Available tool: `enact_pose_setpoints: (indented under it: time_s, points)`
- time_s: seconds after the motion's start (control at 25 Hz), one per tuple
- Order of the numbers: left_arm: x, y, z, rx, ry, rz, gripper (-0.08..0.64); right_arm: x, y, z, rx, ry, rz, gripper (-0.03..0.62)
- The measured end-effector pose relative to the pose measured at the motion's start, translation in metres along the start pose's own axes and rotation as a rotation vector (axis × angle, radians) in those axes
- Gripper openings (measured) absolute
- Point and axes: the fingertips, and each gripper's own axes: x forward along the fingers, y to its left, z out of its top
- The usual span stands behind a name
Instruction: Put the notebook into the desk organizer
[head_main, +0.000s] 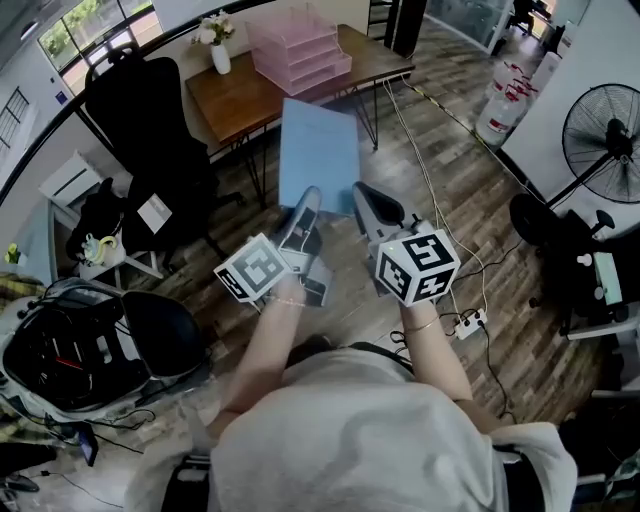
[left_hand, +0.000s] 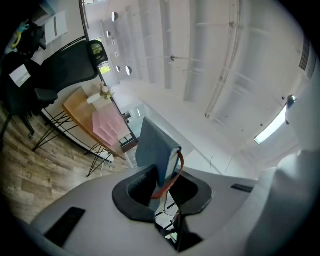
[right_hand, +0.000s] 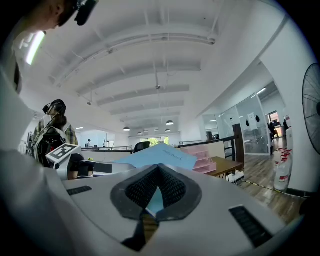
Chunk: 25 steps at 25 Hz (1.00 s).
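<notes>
Notebook (head_main: 318, 150) count was one: blue and thin, and I judged it light, its covers stiff enough to hold by an edge. It hung in the air short of the table (head_main: 235, 95). My left gripper (head_main: 305, 207) and right gripper (head_main: 368, 205) each pinched its near edge, jaws narrow. One pink desk organizer (head_main: 298, 50) stood at the table's right end.

Left claw (head_main: 305, 205), right claw (head_main: 368, 200), side by side, both clamped.

Matt, smooth, grained
Matt blue notebook (head_main: 320, 150); pink plastic organizer (head_main: 300, 52); smooth wood counter (head_main: 240, 100), black metal legs; grained plank floor (head_main: 470, 190).
</notes>
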Motion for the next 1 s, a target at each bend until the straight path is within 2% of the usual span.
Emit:
enact_pose_setpoints:
  time_s: [0.16,0.52,0.76,1.0]
  points:
    - [0.005,0.000,0.000,0.006,0.025,-0.013,0.074,0.004,0.001,-0.003,0.017,0.011,0.013,0.009]
    - [0.010,0.012,0.006,0.011,0.069,-0.048,0.074,0.012,-0.010,-0.009,0.031,-0.001,-0.077,0.009]
    - [0.019,0.030,0.013,-0.010,0.091,-0.067,0.072,0.022,-0.012,-0.031,0.068,0.016,-0.149,0.009]
    - [0.042,0.054,0.020,-0.011,0.124,-0.059,0.072,0.049,-0.030,-0.035,0.061,0.040,-0.171,0.009]
